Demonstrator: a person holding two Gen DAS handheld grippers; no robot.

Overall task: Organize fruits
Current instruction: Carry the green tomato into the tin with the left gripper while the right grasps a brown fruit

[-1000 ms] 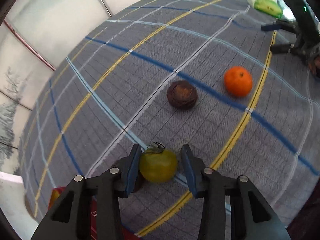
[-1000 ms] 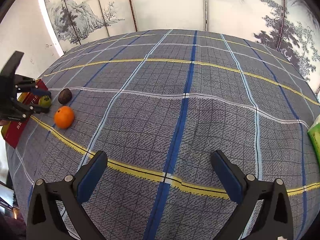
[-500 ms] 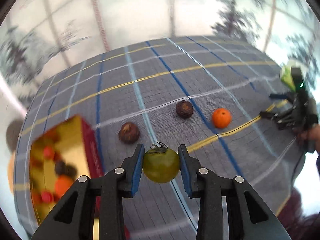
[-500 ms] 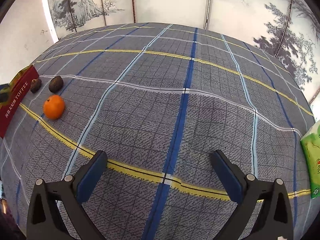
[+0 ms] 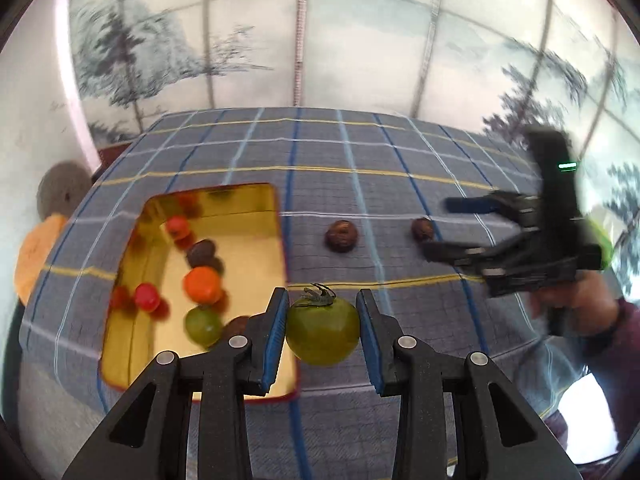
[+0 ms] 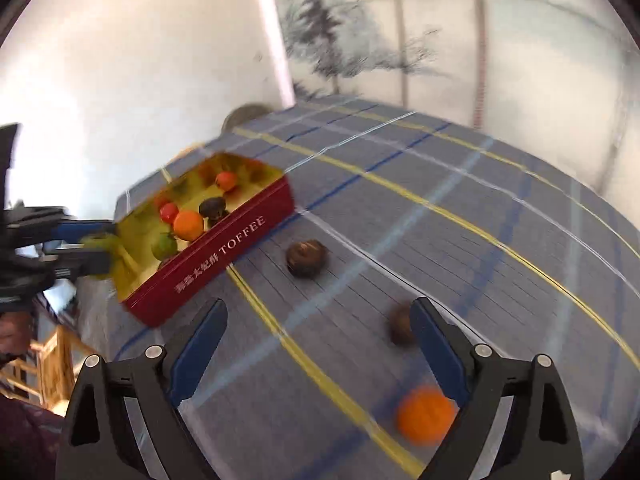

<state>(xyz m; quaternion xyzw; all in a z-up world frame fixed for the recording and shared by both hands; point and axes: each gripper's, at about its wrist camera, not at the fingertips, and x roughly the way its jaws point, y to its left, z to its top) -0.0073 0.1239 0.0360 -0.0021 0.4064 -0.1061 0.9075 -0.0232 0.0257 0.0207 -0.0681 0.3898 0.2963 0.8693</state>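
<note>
Left tool (image 5: 322,330): closed on round green tomato (image 5: 322,330), held above the near edge of red-walled, gold-lined toffee tin (image 6: 224,248). Tin contents: several red, orange, green and brown fruits. Outstanding on plaid-clothed bench (image 6: 460,216): two brown fruits (image 6: 306,258), one orange (image 6: 426,414). Right tool (image 6: 320,350): wide open, empty, near them.

My left wrist view: looks along its gripper (image 5: 322,336), high above the table (image 5: 360,152), facing the far painted wall. My right wrist view: lower and nearer, angled leftward. Shared: tin (image 5: 244,200) (image 6: 224,248), two brown fruits (image 5: 341,236) (image 6: 307,258), each other's gripper.
</note>
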